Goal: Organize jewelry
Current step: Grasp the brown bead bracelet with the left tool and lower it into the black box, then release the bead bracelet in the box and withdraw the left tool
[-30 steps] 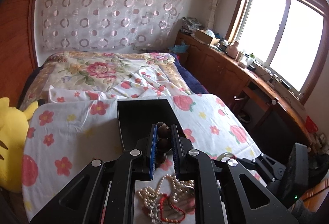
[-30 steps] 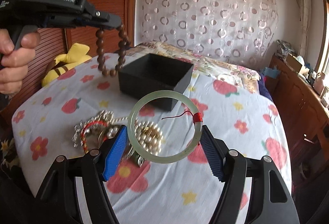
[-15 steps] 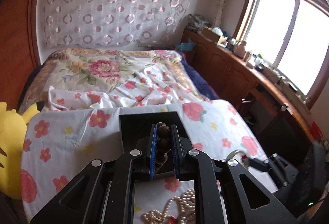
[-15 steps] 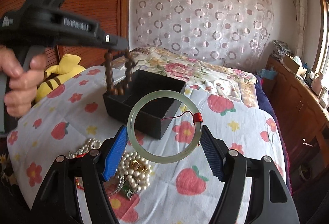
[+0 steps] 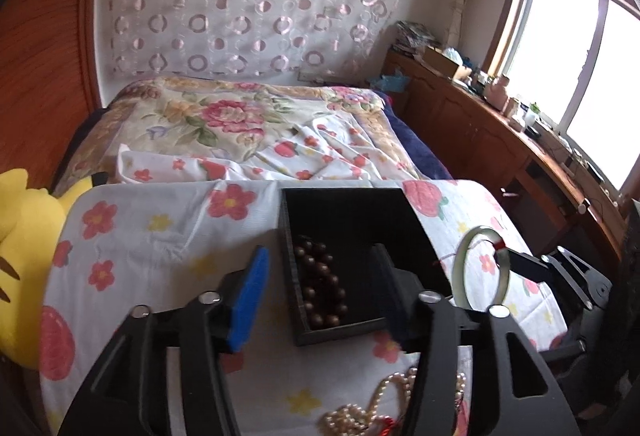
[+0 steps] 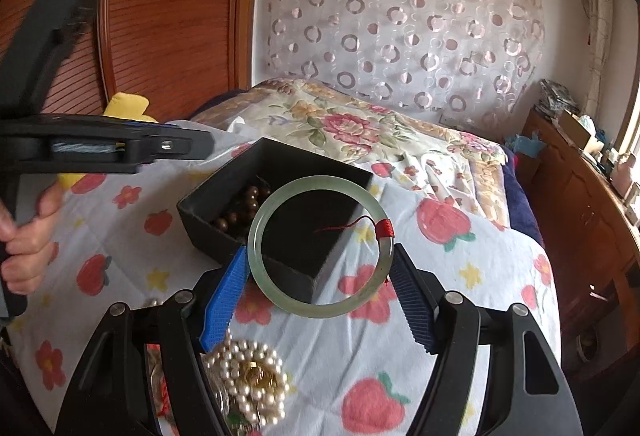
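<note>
A black open box [image 5: 352,212] [image 6: 272,160] sits on the flowered tablecloth. A brown bead bracelet [image 5: 320,284] [image 6: 240,208] lies inside it along the left wall. My left gripper [image 5: 320,276] is open and empty, its jaws spread above the box's near left part. My right gripper [image 6: 320,276] is shut on a pale green jade bangle [image 6: 320,248] with a red thread, held upright just before the box; the bangle also shows in the left wrist view [image 5: 484,268]. A pile of pearl necklaces [image 6: 248,384] [image 5: 384,408] lies on the cloth in front.
A yellow plush toy [image 5: 24,260] lies at the table's left edge. A bed with a floral quilt [image 5: 240,124] is behind the table. A wooden cabinet [image 5: 500,140] runs along the right wall under the window.
My left gripper moved forward over the box, opened, and let the brown bead bracelet drop into it. My right gripper carried the bangle closer to the box.
</note>
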Demonstrator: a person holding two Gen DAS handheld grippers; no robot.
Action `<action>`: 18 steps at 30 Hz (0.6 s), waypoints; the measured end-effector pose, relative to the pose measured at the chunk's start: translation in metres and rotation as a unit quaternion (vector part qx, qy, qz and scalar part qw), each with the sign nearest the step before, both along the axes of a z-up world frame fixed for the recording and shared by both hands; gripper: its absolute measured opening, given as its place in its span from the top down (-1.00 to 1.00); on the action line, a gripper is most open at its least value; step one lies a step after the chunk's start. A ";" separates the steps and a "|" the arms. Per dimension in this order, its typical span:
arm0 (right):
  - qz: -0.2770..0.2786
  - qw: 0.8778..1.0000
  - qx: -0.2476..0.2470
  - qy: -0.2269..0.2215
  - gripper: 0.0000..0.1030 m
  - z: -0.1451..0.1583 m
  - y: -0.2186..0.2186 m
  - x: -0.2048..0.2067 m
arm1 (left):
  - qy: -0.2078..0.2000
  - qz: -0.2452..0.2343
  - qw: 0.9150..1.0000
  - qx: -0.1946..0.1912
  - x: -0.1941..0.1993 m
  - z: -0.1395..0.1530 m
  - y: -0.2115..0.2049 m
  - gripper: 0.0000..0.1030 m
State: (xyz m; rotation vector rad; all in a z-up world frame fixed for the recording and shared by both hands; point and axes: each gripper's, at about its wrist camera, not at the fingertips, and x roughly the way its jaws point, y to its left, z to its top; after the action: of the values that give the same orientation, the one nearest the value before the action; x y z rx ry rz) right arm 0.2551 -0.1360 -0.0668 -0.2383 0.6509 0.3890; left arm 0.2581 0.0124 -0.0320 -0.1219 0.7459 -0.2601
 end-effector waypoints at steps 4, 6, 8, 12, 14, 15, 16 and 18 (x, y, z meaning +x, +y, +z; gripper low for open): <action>0.002 1.000 0.004 0.014 -0.43 -0.004 0.009 0.018 | -0.008 0.021 1.000 0.012 -0.007 0.000 0.018 -0.35; 0.009 1.000 0.006 0.021 -0.43 -0.006 0.013 0.028 | -0.013 0.035 0.999 0.015 -0.012 0.000 0.029 -0.69; 0.011 1.000 0.002 0.027 -0.43 -0.007 0.016 0.037 | -0.029 0.046 0.998 0.020 -0.021 0.000 0.038 -0.71; 0.018 0.999 -0.007 0.040 -0.43 -0.010 0.025 0.048 | -0.035 0.054 0.998 0.025 -0.036 -0.006 0.057 -0.85; 0.020 0.999 -0.010 0.045 -0.43 -0.011 0.026 0.053 | -0.039 0.057 0.997 0.028 -0.042 -0.010 0.063 -0.85; 0.019 0.999 -0.010 0.048 -0.43 -0.011 0.027 0.056 | -0.040 0.059 0.997 0.033 -0.045 -0.012 0.065 -0.85; 0.018 0.999 -0.008 0.051 -0.43 -0.012 0.027 0.058 | -0.041 0.061 0.997 0.039 -0.049 -0.015 0.067 -0.85; 0.017 0.998 -0.007 0.055 -0.43 -0.012 0.028 0.061 | -0.042 0.062 0.996 0.047 -0.055 -0.019 0.070 -0.85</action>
State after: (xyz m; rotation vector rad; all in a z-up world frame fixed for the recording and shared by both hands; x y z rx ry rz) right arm 0.3163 -0.1076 -0.0790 -0.2427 0.7597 0.4322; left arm 0.2033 0.0820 -0.0510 -0.0672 0.6630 -0.1118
